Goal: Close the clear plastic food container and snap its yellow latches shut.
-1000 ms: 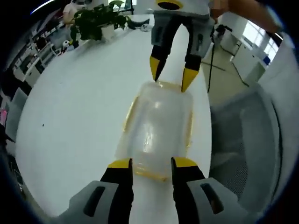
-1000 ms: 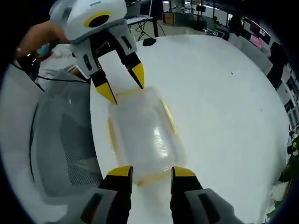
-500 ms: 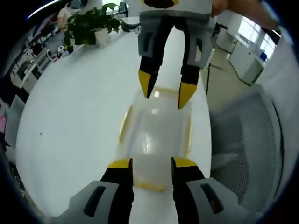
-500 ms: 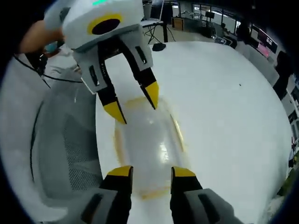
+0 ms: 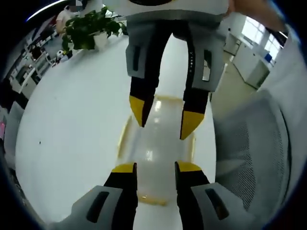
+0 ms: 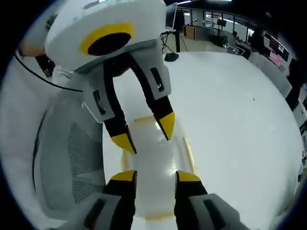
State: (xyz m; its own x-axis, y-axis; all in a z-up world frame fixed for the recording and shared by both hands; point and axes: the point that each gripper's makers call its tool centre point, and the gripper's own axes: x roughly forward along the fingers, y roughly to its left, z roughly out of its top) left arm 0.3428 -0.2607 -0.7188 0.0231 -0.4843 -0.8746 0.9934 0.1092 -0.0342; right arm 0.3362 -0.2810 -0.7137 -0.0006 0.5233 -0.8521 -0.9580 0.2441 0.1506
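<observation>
While both grippers crowd over it, the clear food container [image 5: 160,148] sits dead centre in the left gripper view, lid on, close to the white table's [image 5: 72,124] right-hand edge. The left gripper [image 5: 154,167] comes up from the bottom with jaws spread narrow and nothing between them, tips over the near end. The right gripper [image 5: 163,117] hangs down from the top, jaws apart too. Lots of bare table on the left; a potted plant [image 5: 88,28] is upper left, a grey mesh chair [image 5: 254,153] right.

Right gripper view: same container [image 6: 153,163] at centre bottom, yellow latches [image 6: 190,153] along its sides. The chair [image 6: 72,163] is left, open tabletop right. Can't tell what's inside the container, and no readable writing.
</observation>
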